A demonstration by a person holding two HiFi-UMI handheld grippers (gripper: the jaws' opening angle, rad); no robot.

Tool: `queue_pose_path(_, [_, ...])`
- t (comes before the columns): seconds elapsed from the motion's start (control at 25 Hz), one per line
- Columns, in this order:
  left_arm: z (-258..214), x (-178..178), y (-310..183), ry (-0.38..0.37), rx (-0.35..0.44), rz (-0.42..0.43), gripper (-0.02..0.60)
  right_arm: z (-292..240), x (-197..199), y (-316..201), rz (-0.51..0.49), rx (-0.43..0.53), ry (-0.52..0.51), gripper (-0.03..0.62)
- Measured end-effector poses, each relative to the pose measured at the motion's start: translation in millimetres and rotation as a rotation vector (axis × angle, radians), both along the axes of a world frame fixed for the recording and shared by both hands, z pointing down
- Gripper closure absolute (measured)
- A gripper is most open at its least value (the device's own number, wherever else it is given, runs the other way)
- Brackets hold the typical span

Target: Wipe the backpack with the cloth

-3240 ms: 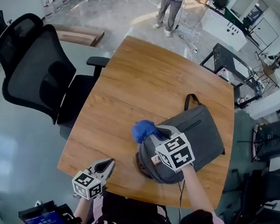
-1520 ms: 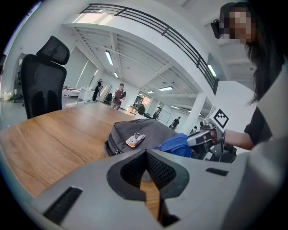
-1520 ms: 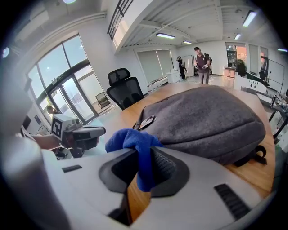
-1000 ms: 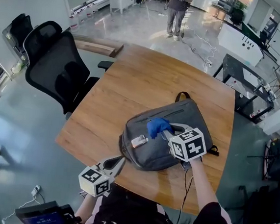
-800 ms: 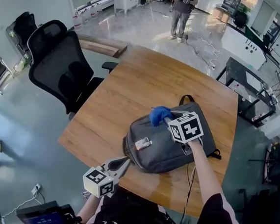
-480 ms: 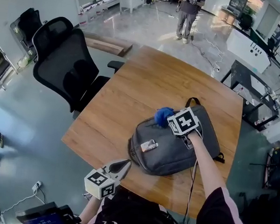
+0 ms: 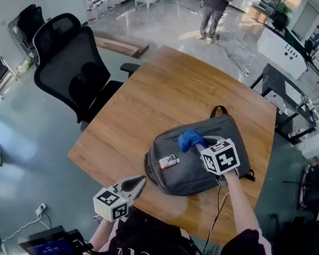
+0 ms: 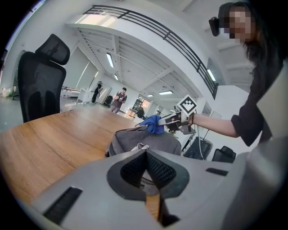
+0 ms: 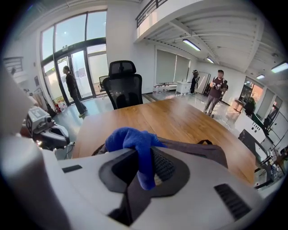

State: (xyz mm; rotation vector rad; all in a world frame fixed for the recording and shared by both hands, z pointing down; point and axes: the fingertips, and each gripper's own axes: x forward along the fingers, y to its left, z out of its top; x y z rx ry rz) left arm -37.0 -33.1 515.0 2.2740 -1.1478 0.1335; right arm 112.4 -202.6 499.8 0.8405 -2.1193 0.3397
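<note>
My left gripper (image 7: 134, 184) hung off the table's (image 7: 152, 90) near edge, jaws together on nothing. With nothing pinning it, I judged the backpack (image 7: 188, 174) might skid. It lay flat, near-right, long axis near-left to far-right, handle (image 7: 219, 109) pointing far. My right gripper (image 7: 202, 143) pinched the cloth (image 7: 190, 139) against it.

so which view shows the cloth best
The right gripper view: the cloth is large and central, clamped between the jaws. The head view shows it as a small blue bundle on the backpack; the left gripper view shows only a small, distant blue patch.
</note>
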Motion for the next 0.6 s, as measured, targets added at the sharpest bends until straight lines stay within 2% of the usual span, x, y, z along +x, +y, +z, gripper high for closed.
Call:
queue_pose_path(0.2, [1.5,10.2,-1.7,0.0,-0.002,0.042,0.583,4.2,16.3,48.1,0.03,-0.038,-0.054,0.525])
queue_pose_path(0.6, [11.7,19.0,-12.8,0.003,-0.01,0.107,0.583,46.1,47.3,134.8,0.198,-0.173,-0.147,0.525])
